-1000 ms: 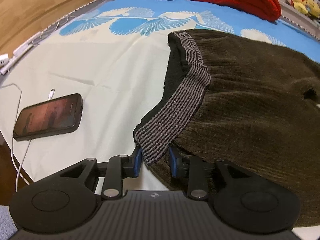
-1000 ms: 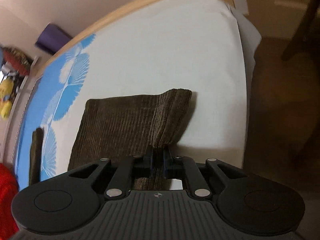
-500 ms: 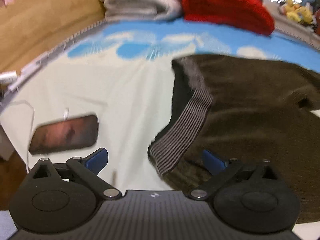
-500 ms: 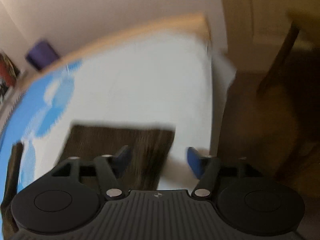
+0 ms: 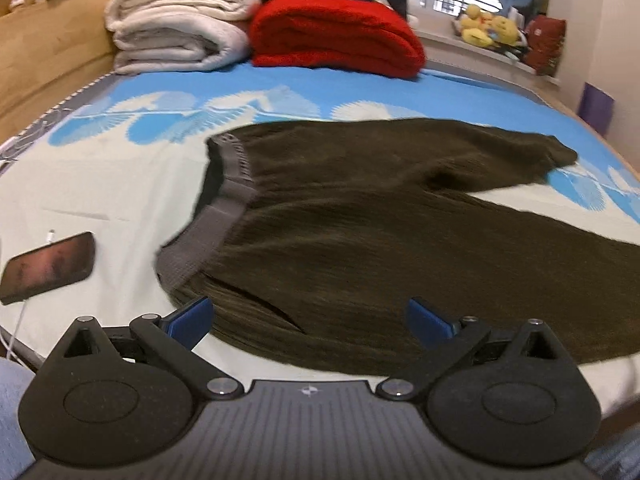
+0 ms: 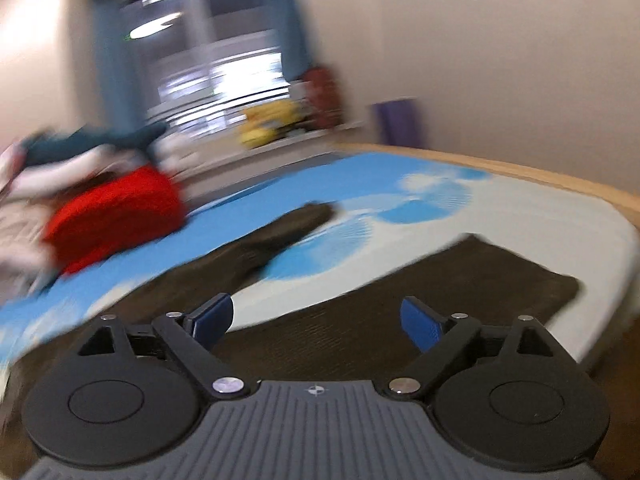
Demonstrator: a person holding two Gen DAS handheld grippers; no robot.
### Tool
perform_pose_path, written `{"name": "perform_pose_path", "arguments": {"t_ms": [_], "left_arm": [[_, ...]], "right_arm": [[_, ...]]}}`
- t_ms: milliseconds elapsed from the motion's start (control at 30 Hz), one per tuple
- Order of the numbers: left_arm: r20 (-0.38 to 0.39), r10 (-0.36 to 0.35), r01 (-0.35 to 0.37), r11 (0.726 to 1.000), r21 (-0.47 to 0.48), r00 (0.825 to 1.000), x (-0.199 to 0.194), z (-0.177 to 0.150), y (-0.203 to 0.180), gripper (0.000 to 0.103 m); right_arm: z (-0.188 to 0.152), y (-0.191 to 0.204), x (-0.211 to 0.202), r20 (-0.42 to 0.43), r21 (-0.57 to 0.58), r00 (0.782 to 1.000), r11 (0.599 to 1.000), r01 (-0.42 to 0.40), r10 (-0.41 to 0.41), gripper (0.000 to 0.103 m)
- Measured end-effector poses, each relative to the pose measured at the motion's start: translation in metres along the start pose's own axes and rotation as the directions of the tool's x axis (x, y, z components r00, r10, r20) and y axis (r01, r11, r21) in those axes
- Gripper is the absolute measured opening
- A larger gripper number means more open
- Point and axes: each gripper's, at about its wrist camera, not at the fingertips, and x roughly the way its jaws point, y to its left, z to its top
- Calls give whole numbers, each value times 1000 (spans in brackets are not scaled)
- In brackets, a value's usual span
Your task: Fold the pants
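Dark brown corduroy pants [image 5: 360,232] lie spread flat on the bed, grey striped waistband [image 5: 216,216] to the left, both legs running off to the right. My left gripper [image 5: 308,318] hovers over the near hip with its jaws wide open and nothing between them. In the blurred right wrist view the pants [image 6: 460,292] show both legs, the far leg's cuff [image 6: 308,216] resting on the blue print. My right gripper [image 6: 316,320] is above the near leg; its jaws are opening and hold nothing.
A black phone [image 5: 48,266] on a white cable lies left of the waistband. Folded white blankets [image 5: 180,28] and a red blanket [image 5: 336,36] are stacked at the bed's far end. The bed's near edge runs just below both grippers. Wooden bed frame [image 6: 540,176] at right.
Both grippers let go of the pants and opened wide: the left released the waistband, the right the leg cuff. Both pulled back and up; the right swung round toward the window.
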Motion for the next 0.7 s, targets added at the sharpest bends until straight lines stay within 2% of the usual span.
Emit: {"name": "perform_pose_path", "arguments": {"t_ms": [133,333,500,700], "left_arm": [[-3,-6,6,1000,9,1000,4,-6,-4,103],[4,-16,16,1000,-4,1000,-4,-4,1,103],[10,-26,26,1000,6,1000,-4,1,3,103],[31,-27,27,1000,5,999,5,16,3,103]], "right_arm": [[-6,35,3,-37,-133,999,990,-37,33,94],[-4,65,27,-124,-71,989,994,-88,78,94],[-8,87,48,-147,-82,986,992,-95,82,94],[-9,96,51,-165,-99,983,990,-103,86,94]]}}
